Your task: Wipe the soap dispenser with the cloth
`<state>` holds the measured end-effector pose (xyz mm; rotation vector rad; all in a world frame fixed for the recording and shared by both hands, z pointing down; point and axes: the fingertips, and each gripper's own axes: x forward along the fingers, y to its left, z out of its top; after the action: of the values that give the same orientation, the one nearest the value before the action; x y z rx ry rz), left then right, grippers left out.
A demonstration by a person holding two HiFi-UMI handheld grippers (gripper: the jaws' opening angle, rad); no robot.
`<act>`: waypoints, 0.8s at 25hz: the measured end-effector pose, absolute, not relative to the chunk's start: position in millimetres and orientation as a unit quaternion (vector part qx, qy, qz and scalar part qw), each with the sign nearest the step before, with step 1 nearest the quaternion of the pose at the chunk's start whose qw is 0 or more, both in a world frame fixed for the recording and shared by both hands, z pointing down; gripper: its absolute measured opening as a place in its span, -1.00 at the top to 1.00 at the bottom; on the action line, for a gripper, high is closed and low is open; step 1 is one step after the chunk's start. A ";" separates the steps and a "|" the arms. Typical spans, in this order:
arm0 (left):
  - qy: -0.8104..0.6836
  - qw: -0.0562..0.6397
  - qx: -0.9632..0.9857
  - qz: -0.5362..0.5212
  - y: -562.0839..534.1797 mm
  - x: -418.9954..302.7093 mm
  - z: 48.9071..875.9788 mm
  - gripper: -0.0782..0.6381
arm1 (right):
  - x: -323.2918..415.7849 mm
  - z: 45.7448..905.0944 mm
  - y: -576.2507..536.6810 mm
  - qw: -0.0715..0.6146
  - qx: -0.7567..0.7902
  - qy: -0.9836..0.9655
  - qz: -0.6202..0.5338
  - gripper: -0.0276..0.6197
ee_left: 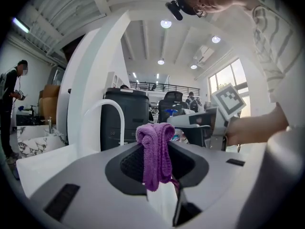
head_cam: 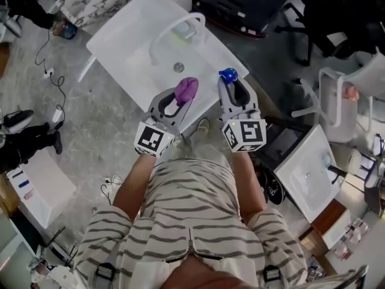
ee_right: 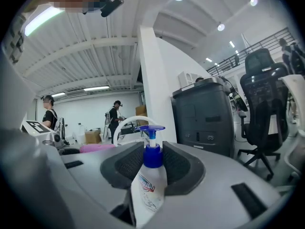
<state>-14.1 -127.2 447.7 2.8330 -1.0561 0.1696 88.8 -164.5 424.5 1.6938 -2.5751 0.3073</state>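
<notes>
Though the soap dispenser [ee_right: 149, 185] base is cut off low in the right gripper view, count is one dispenser clamped in the right gripper [head_cam: 231, 82] fingers, one purple cloth [ee_left: 155, 151] pinched in the left gripper [head_cam: 184, 94] fingers, both apparently over one white sink [head_cam: 129, 47].

Open lab hall, freestanding sink [head_cam: 117, 38], office chair [ee_right: 264, 104], floor cables [head_cam: 48, 73]

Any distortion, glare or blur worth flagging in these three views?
Head view: even light, sharp, the white sink nearly blown out. Left gripper view: fisheye bending, dark corners, window glare; cloth crisp. Right gripper view: same bending; soap dispenser crisp.
</notes>
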 end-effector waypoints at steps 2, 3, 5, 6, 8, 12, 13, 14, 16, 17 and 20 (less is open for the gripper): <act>-0.348 0.064 0.933 0.059 -130.3 -12.2 453.3 0.46 | 92.1 434.8 -177.1 0.026 0.555 -0.825 0.100 0.51; -0.348 0.066 0.933 0.062 -131.6 -11.7 456.6 0.46 | 93.8 440.6 -183.5 0.028 0.560 -0.822 0.101 0.51; -0.350 0.071 0.932 0.067 -132.8 -11.1 462.8 0.46 | 97.3 452.7 -195.4 0.031 0.569 -0.815 0.105 0.51; -0.351 0.074 0.931 0.069 -133.1 -10.9 465.6 0.46 | 99.1 458.8 -200.9 0.032 0.573 -0.812 0.107 0.51; -0.354 0.077 0.929 0.070 -134.8 -11.4 472.4 0.46 | 102.9 470.8 -212.4 0.033 0.583 -0.804 0.111 0.51; -0.362 0.088 0.925 0.075 -139.5 -13.9 482.8 0.46 | 107.8 497.2 -234.4 0.043 0.606 -0.787 0.111 0.51; -0.364 0.089 0.924 0.077 -140.5 -14.7 485.0 0.46 | 108.3 504.3 -239.9 0.047 0.611 -0.783 0.110 0.51; -0.366 0.090 0.923 0.078 -142.2 -15.3 486.9 0.46 | 108.8 511.0 -246.3 0.051 0.615 -0.780 0.107 0.51; -0.369 0.088 0.922 0.076 -146.7 -14.1 489.3 0.46 | 110.7 523.0 -260.2 0.059 0.621 -0.775 0.103 0.51; -0.371 0.088 0.922 0.072 -148.2 -12.4 490.2 0.46 | 112.4 528.7 -266.3 0.062 0.622 -0.774 0.102 0.51; -0.374 0.098 0.919 0.072 -148.0 -9.7 495.9 0.46 | 115.4 544.6 -278.5 0.067 0.626 -0.769 0.109 0.51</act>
<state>-9.7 -148.0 495.9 2.7201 -1.1082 0.2135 115.4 -278.5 544.6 1.8871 -2.3184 0.3279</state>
